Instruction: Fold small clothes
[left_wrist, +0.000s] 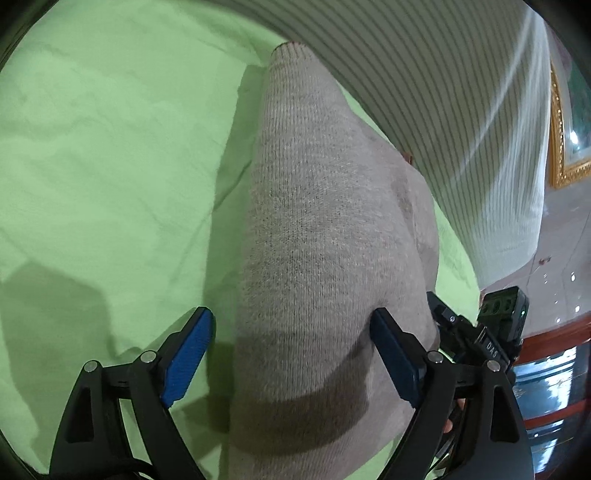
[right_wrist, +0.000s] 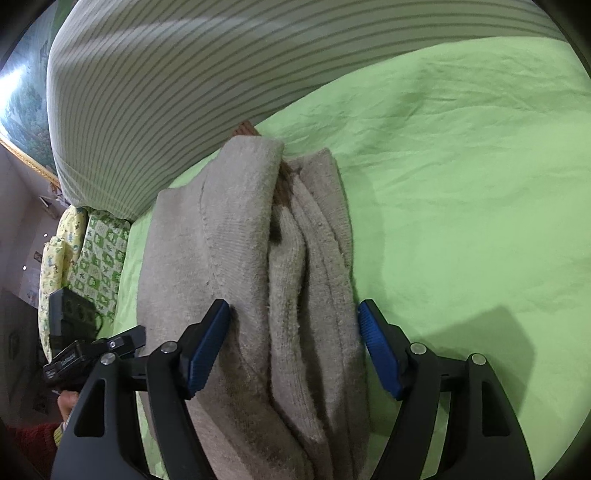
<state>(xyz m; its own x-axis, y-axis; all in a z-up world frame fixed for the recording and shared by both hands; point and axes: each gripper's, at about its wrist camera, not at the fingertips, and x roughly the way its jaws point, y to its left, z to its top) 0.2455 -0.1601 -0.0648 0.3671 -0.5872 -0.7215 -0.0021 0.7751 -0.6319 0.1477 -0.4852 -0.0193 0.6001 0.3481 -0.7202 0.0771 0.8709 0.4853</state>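
A beige knitted garment (left_wrist: 317, 229) lies folded into a long bundle on a green bed sheet (left_wrist: 110, 147). The right wrist view shows its stacked folded edges (right_wrist: 295, 258). My left gripper (left_wrist: 291, 323) hangs over the near end of the bundle, open. Its left blue pad (left_wrist: 188, 362) stands clear over the sheet, while its right pad (left_wrist: 395, 362) is above the cloth's right side. My right gripper (right_wrist: 291, 308) is open too and straddles the bundle. One pad (right_wrist: 207, 347) is over the knit and the other (right_wrist: 380, 350) is just beside its right edge.
A large striped cushion (left_wrist: 443, 110) (right_wrist: 184, 74) lies along the bundle's far side. Small patterned pillows (right_wrist: 96, 251) sit at the bed's edge. The housing of the other hand-held tool (left_wrist: 487, 328) (right_wrist: 70, 332) shows in each view. Open sheet (right_wrist: 480, 184) spreads beside the garment.
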